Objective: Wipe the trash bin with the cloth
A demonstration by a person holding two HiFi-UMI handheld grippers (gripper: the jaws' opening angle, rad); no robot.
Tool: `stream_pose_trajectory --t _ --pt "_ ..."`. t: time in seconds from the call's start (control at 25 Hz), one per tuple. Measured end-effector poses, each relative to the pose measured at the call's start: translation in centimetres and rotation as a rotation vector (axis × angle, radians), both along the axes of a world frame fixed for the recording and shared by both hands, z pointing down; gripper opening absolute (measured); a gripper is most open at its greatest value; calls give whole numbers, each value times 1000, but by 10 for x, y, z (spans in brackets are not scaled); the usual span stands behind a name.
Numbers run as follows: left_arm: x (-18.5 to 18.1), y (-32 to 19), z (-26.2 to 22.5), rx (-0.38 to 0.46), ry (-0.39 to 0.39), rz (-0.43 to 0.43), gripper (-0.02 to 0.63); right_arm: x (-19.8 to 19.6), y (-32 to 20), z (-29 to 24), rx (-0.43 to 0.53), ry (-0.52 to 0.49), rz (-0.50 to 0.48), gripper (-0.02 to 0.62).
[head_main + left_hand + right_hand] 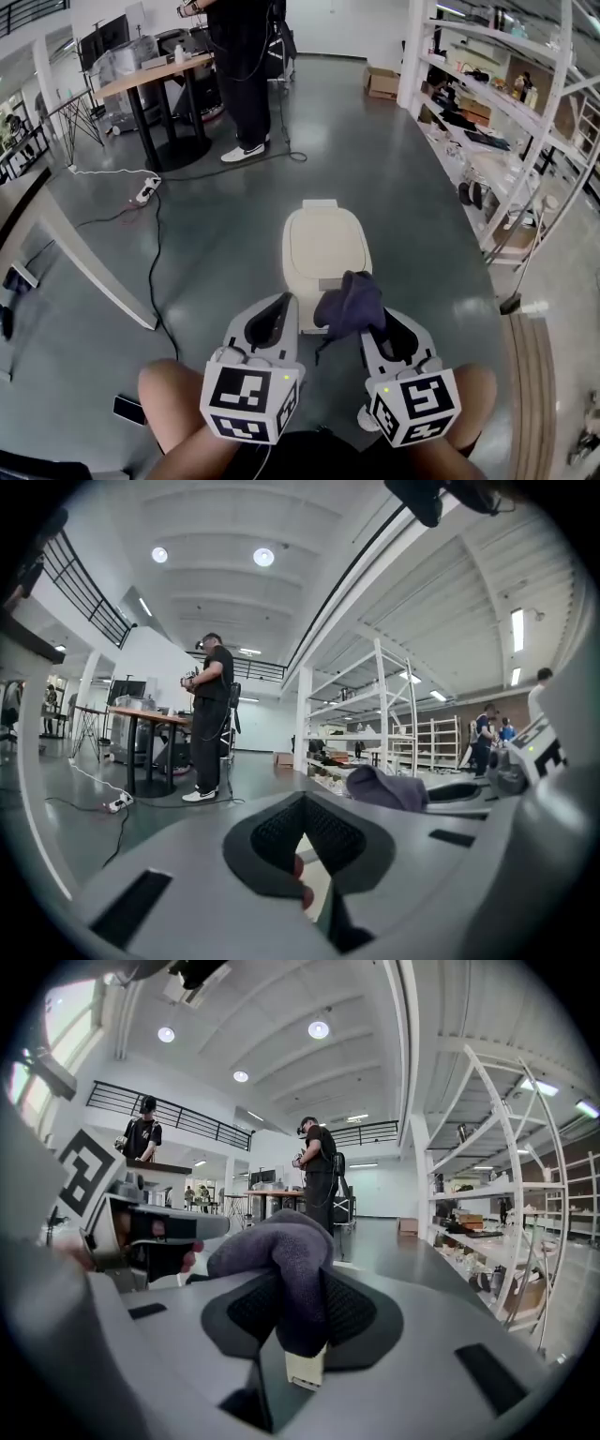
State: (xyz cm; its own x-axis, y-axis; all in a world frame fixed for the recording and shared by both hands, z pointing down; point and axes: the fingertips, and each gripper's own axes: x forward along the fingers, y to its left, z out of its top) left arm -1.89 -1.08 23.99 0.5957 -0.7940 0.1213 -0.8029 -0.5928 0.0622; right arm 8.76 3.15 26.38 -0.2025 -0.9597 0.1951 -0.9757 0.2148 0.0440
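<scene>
The right gripper [302,1321] was clamped on the dark cloth [281,1251], which bunched up above its jaws. The left gripper [305,808] had its jaws together on nothing. Both hovered at the near end of the cream trash bin [325,246], whose long axis ran straight away from the person. The cloth hung over the bin's near right corner, so a wipe would likely run forward along the lid.
</scene>
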Motion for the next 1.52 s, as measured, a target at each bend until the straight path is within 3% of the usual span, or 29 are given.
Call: stream_pose_trajectory --t 0.24,0.48,0.88,1.12,1.32,1.52 --pt "7 -64 -27 -34 -9 15 0 9 -60 -24 -15 6 -25 109" --pt "-5 -137 -31 -48 -21 -36 0 20 -129 -39 -51 -54 -43 109" --pt "-25 -262 0 -105 -68 -148 0 16 -259 -3 -181 -1 -72 109" --pt "-36 -297 34 -147 -91 -130 0 -1 -325 48 -320 -12 -173 109" --pt "-32 -314 49 -179 -104 -124 0 20 -354 76 -375 9 -131 109" --pt "-19 -324 73 -197 -153 -88 0 12 -381 97 -438 -12 -131 109"
